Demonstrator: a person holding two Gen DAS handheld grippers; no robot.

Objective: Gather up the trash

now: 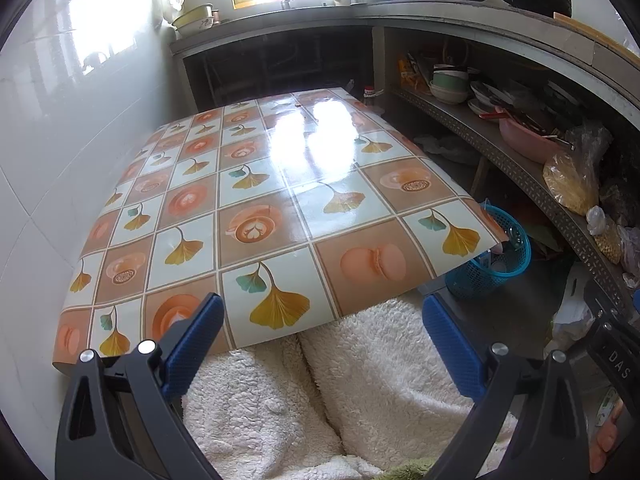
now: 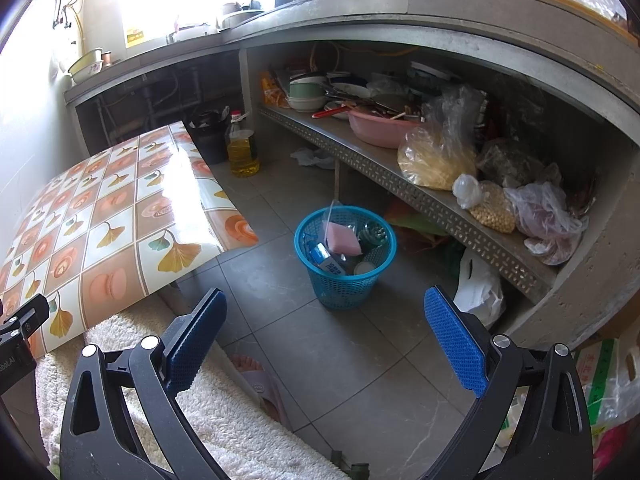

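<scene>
Right wrist view: the patterned table (image 2: 104,216) fills the left, with the blue basket (image 2: 346,280) standing on the floor tiles beside its corner, holding a pink sponge (image 2: 342,238) and bottles. The right gripper (image 2: 324,332) is spread wide, empty, above the floor. The left gripper (image 1: 322,336) is also wide, gripping nothing, over white fleece (image 1: 320,392).

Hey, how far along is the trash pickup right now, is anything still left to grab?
Looks nearly finished. Done: the blue basket on the floor already holds a pink sponge, a bottle and other bits, and the tabletop shows no loose items. In hand: nothing; the left gripper and right gripper are both open and empty. Left: possibly the crumpled white scrap on the floor under the shelf.
</scene>
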